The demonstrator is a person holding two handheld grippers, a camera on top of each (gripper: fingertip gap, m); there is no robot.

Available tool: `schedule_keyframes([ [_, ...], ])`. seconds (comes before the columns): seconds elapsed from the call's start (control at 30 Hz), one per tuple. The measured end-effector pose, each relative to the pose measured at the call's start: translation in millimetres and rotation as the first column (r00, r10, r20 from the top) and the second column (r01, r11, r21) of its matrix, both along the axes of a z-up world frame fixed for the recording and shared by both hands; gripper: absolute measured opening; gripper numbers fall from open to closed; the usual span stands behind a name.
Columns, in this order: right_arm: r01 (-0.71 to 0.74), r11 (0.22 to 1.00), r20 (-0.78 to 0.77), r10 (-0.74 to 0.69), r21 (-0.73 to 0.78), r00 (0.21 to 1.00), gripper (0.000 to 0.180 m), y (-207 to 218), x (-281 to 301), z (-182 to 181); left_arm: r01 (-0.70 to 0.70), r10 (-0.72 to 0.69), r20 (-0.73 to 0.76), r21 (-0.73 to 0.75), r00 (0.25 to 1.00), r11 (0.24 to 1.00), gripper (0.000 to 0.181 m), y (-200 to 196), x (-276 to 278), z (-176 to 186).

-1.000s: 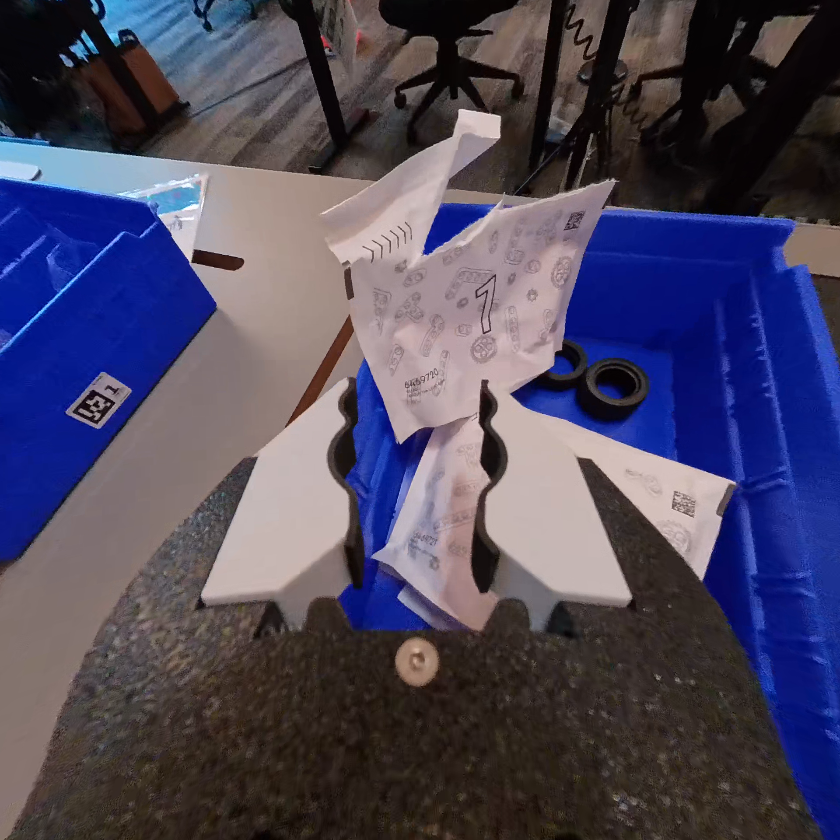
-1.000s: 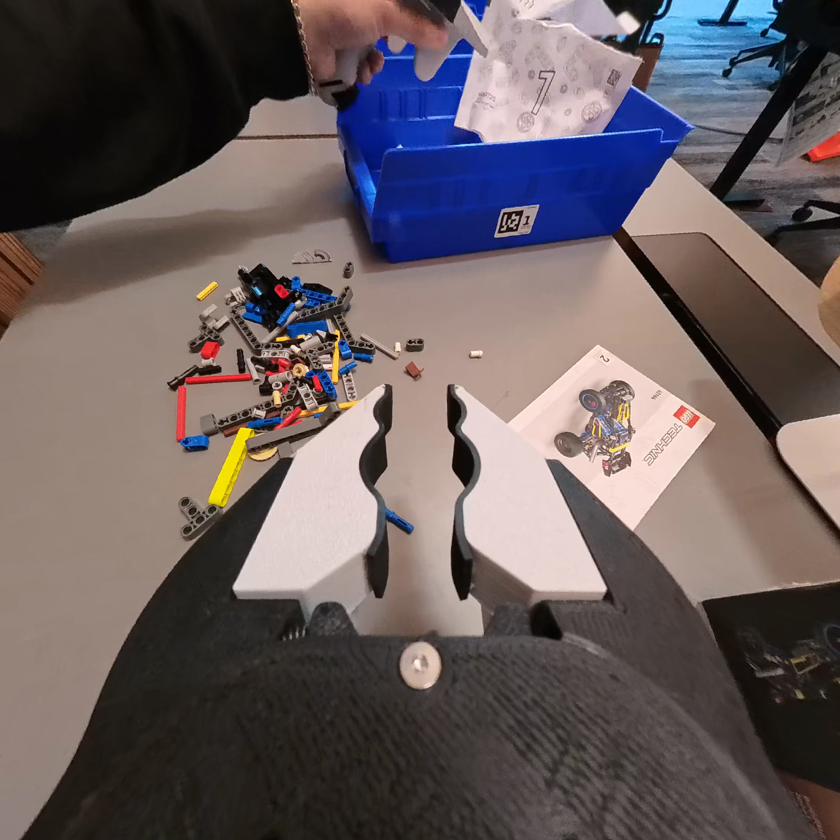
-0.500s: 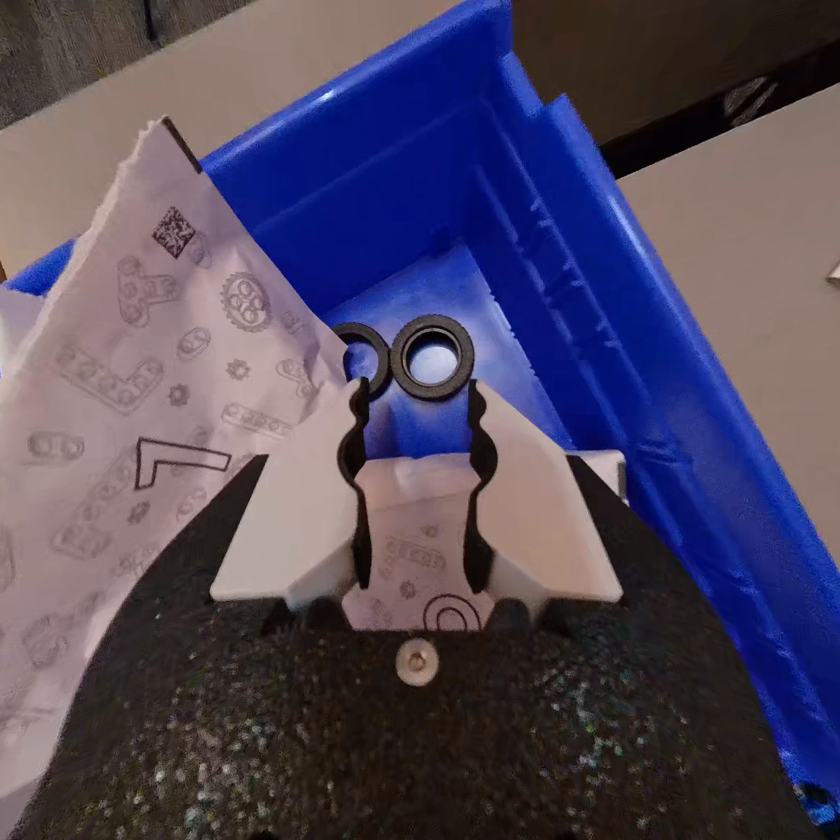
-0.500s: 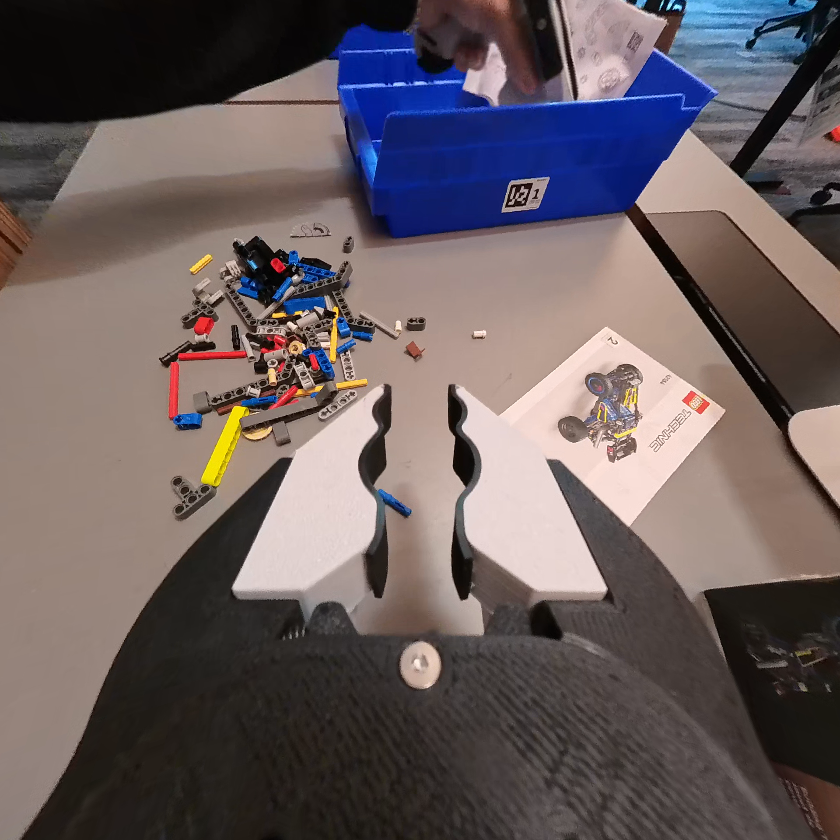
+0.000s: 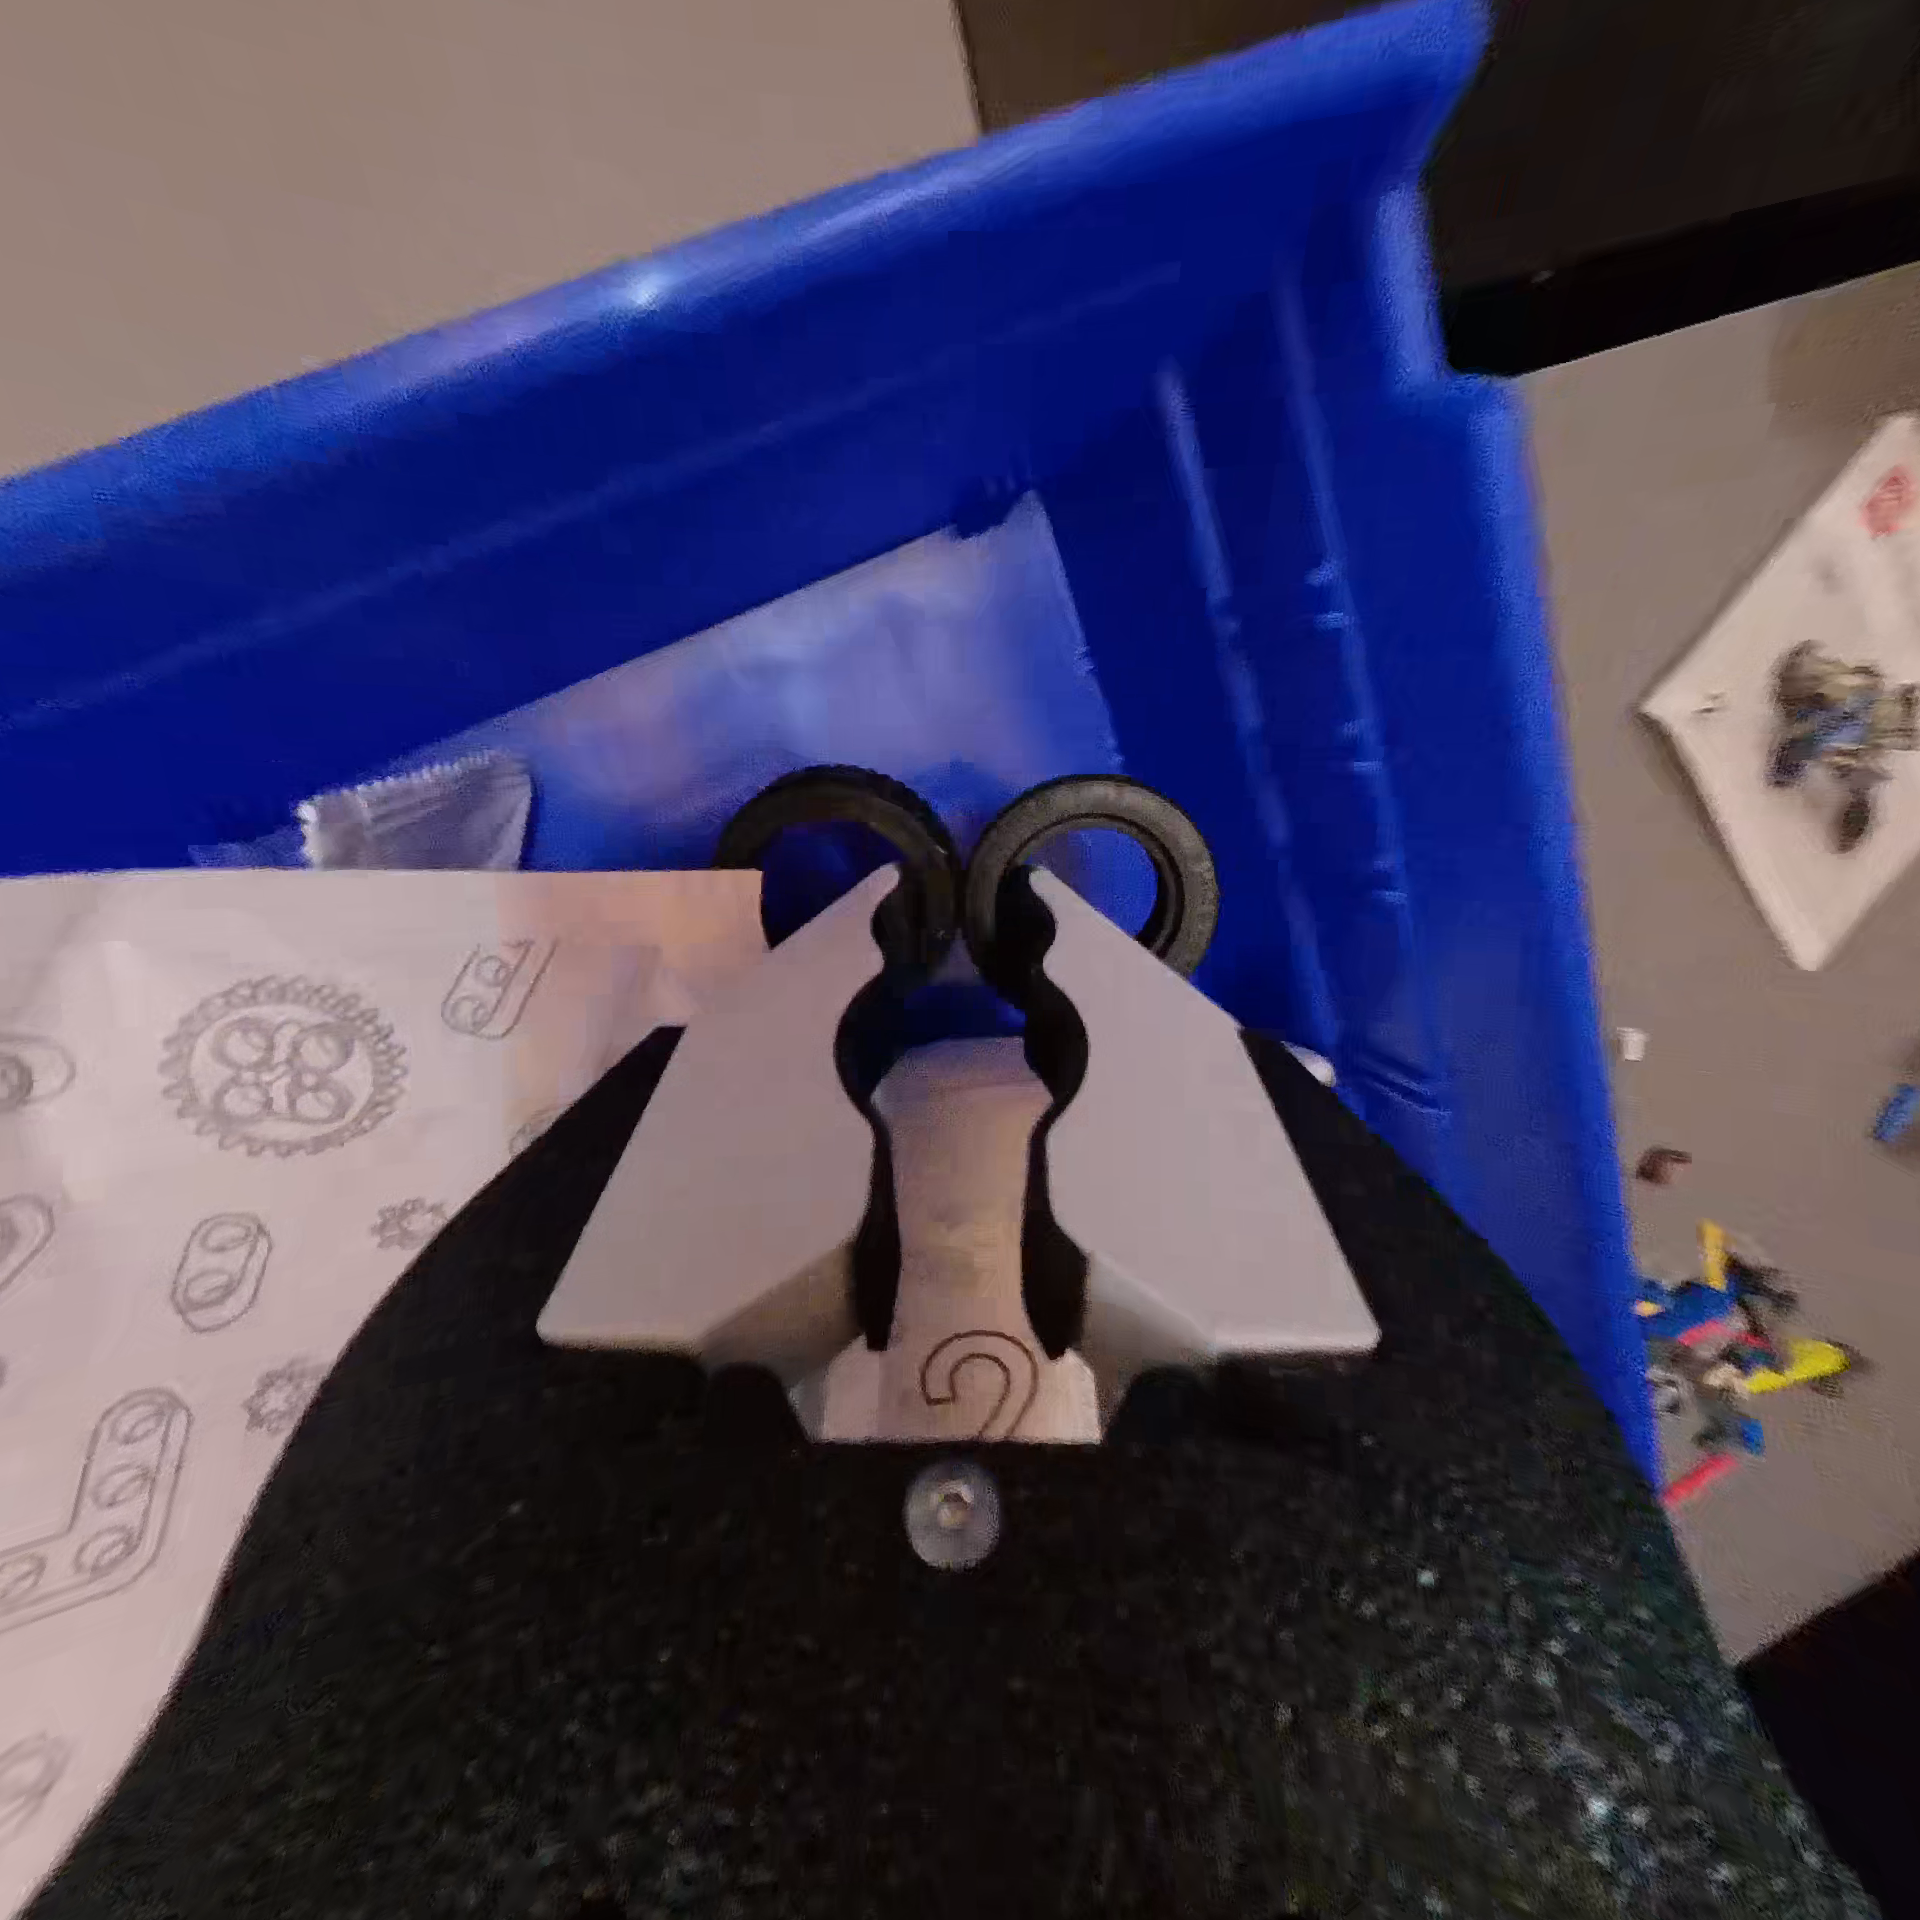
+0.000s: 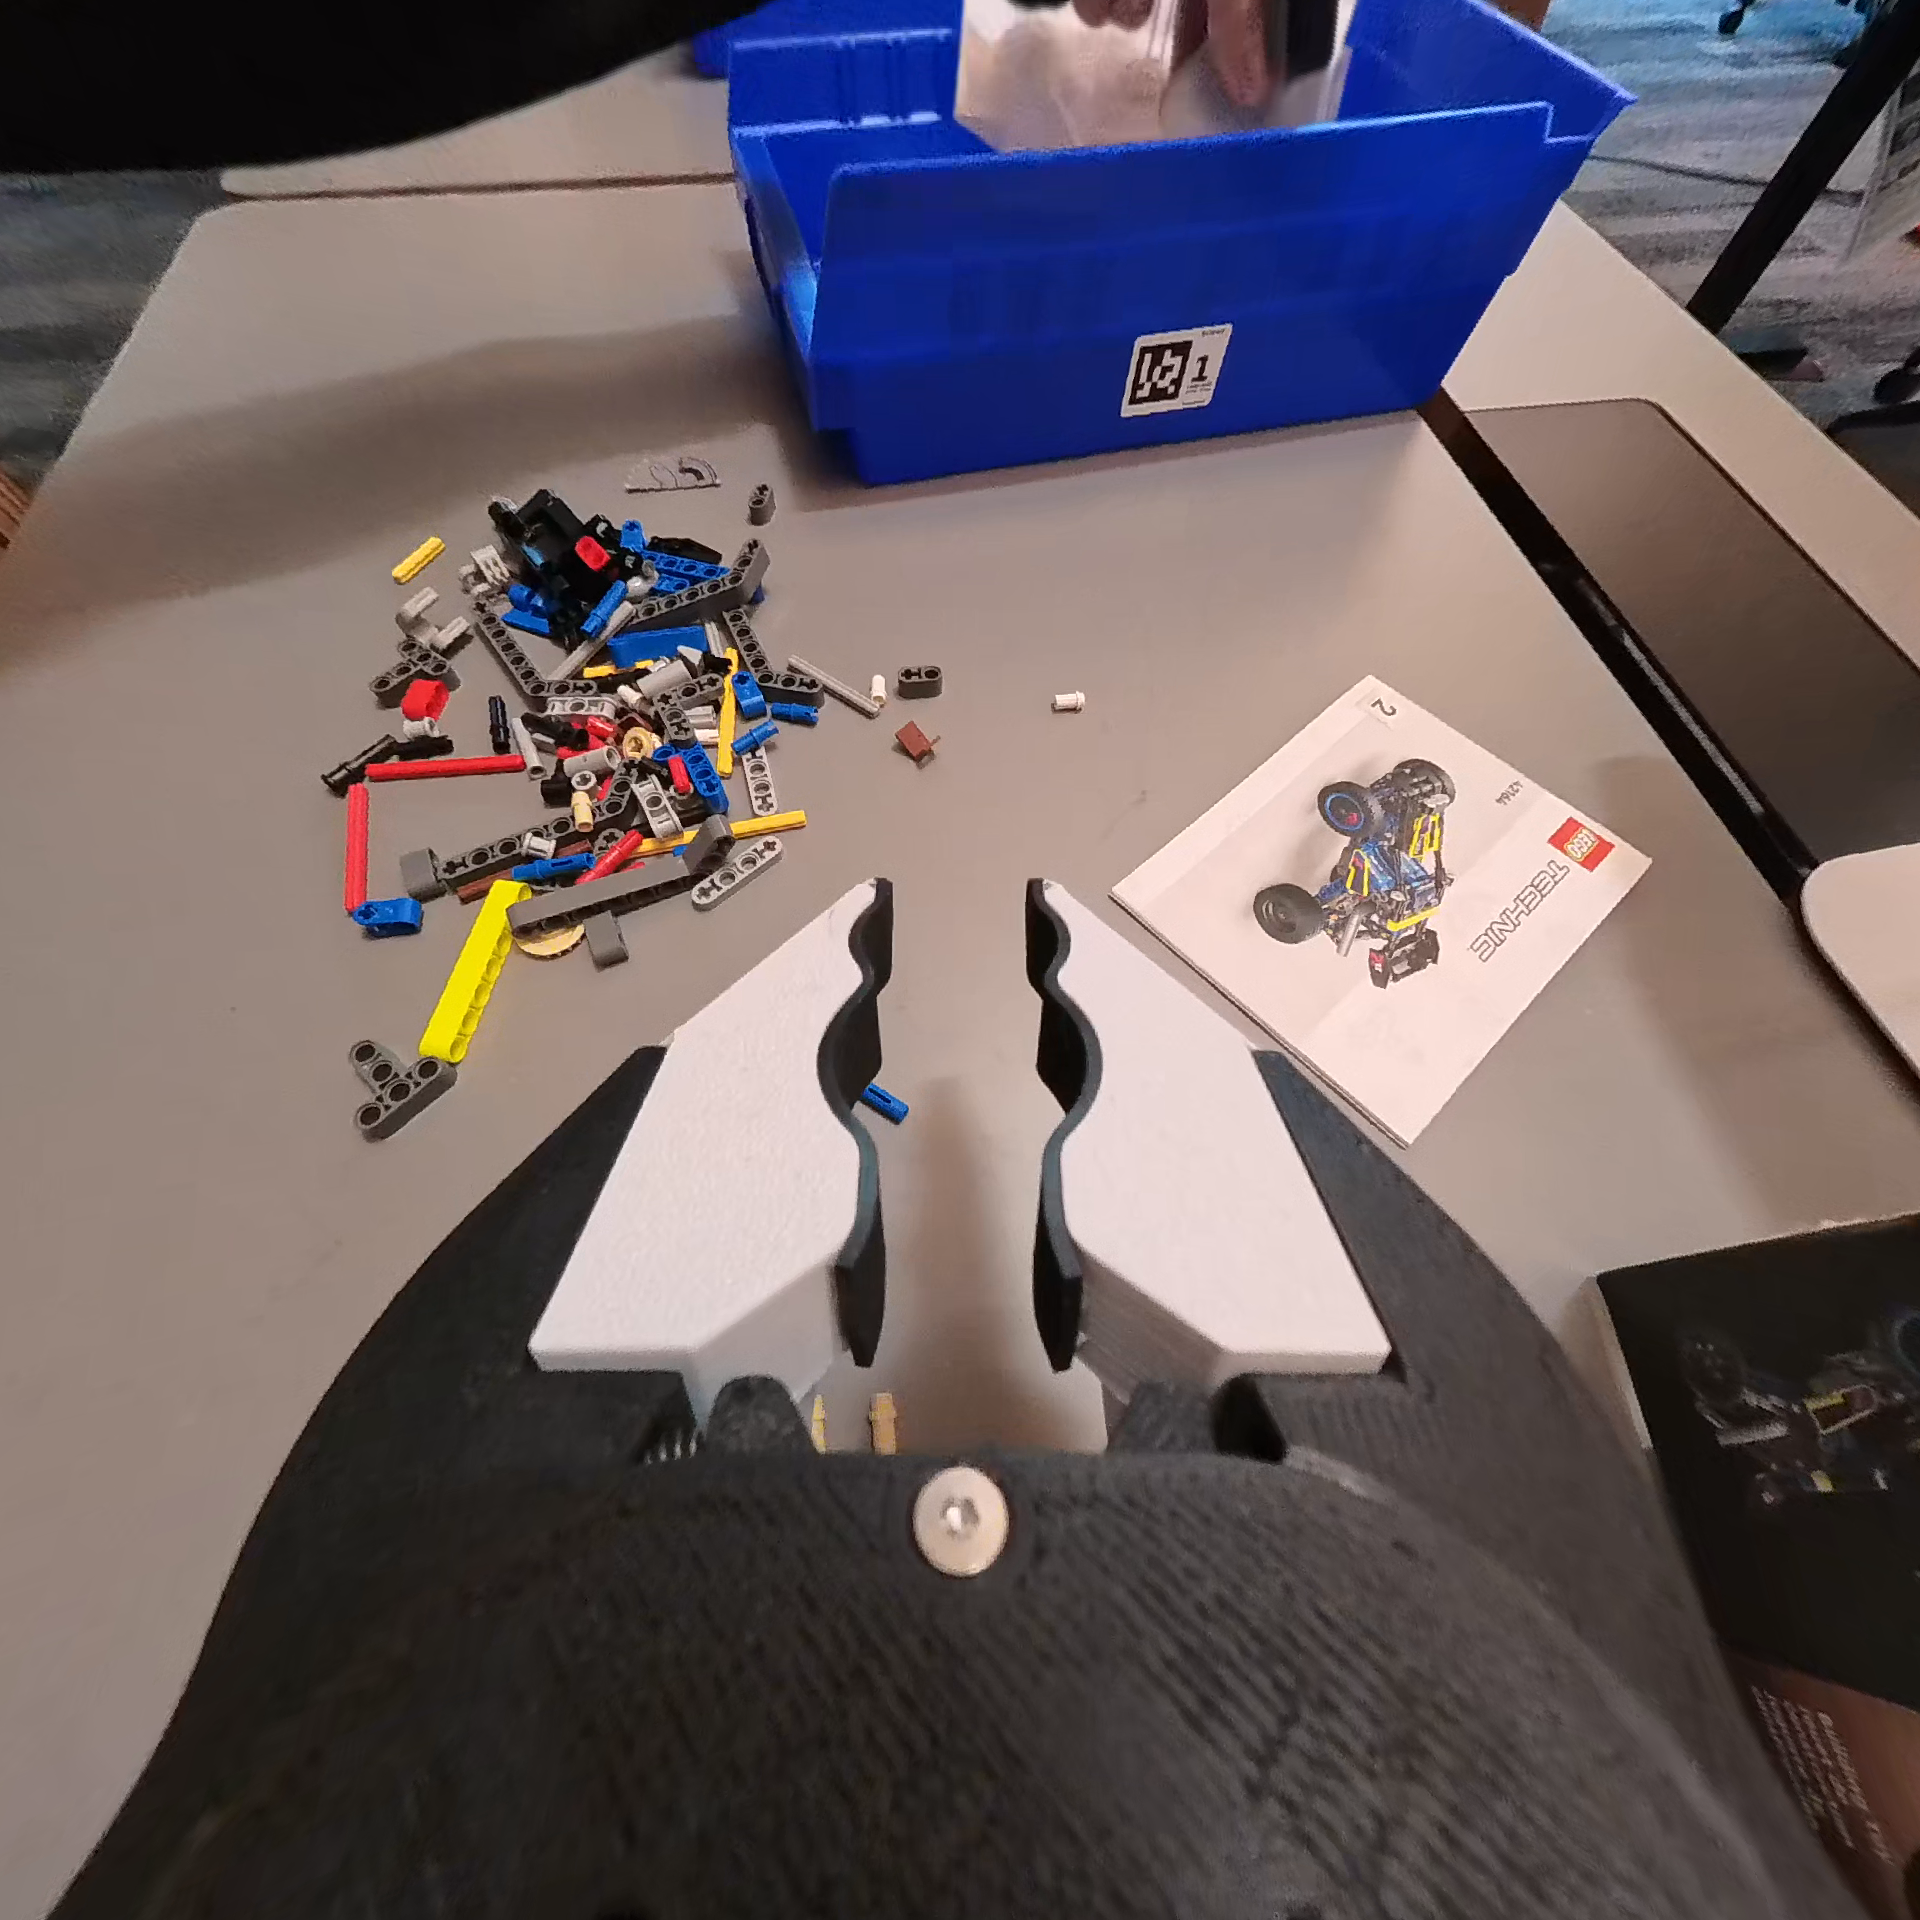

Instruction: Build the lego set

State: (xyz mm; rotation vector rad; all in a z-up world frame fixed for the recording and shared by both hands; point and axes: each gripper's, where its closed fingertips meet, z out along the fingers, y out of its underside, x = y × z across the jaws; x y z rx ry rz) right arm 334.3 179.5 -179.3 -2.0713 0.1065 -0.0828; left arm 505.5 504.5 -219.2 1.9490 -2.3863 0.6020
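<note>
My left gripper point(image 5: 964, 883) is open and empty, low inside the blue bin point(image 5: 727, 436). Its fingertips hang just in front of two black rubber tyres: one point(image 5: 821, 831) at the left fingertip, the other point(image 5: 1174, 862) at the right. A white printed paper bag point(image 5: 260, 1091) lies to its left, and another paper bag point(image 5: 961, 1195) shows below, between the fingers. My right gripper point(image 6: 958, 894) is open and empty above the grey table, next to a pile of loose lego pieces point(image 6: 613, 717). A small blue pin point(image 6: 883, 1099) lies by its left finger.
The bin point(image 6: 1143, 260) stands at the table's far side, with a hand point(image 6: 1247, 42) and paper bags point(image 6: 1060, 94) in it. An instruction booklet point(image 6: 1382, 904) lies right of my right gripper. A dark box point(image 6: 1787, 1455) sits at the near right. A crumpled clear bag point(image 5: 416, 826) lies in the bin. The tips of one gripper are about 35 cm away from the tips of the other.
My left gripper has swung round and gone down into the bin toward the tyres; the printed bag in front of it now lies to its left. My right gripper has barely moved.
</note>
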Motion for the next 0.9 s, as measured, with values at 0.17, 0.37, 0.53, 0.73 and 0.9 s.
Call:
schedule_keyframes([
  [0.17, 0.003, 1.0, -0.006, -0.003, 0.028, 1.0, 0.024, -1, 1, 6, -0.017, 0.076, 0.282, -0.203, 0.956, 0.979, 0.014, -33, 12, 99],
  [0.37, -0.001, 0.999, -0.036, 0.003, 0.043, 0.999, 0.024, 0, 1, 3, 0.086, -0.059, 0.256, -0.096, 0.965, 0.992, 0.015, -117, 0, 121],
  [0.53, -0.002, 0.998, -0.036, 0.004, 0.06, 0.999, 0.024, 0, 1, 5, 0.148, -0.156, 0.047, 0.138, 0.987, 0.979, 0.015, -163, -13, 30],
  [0.73, -0.008, 0.998, -0.032, 0.01, 0.059, 0.999, 0.024, -2, 0, 7, 0.13, -0.093, -0.15, 0.261, 0.984, 0.956, 0.019, -154, -35, -36],
  [0.9, -0.015, 0.996, -0.024, 0.017, 0.086, 1.0, 0.023, -2, -2, 16, 0.108, -0.09, -0.12, 0.151, 0.989, 0.983, 0.054, -167, -47, -16],
])
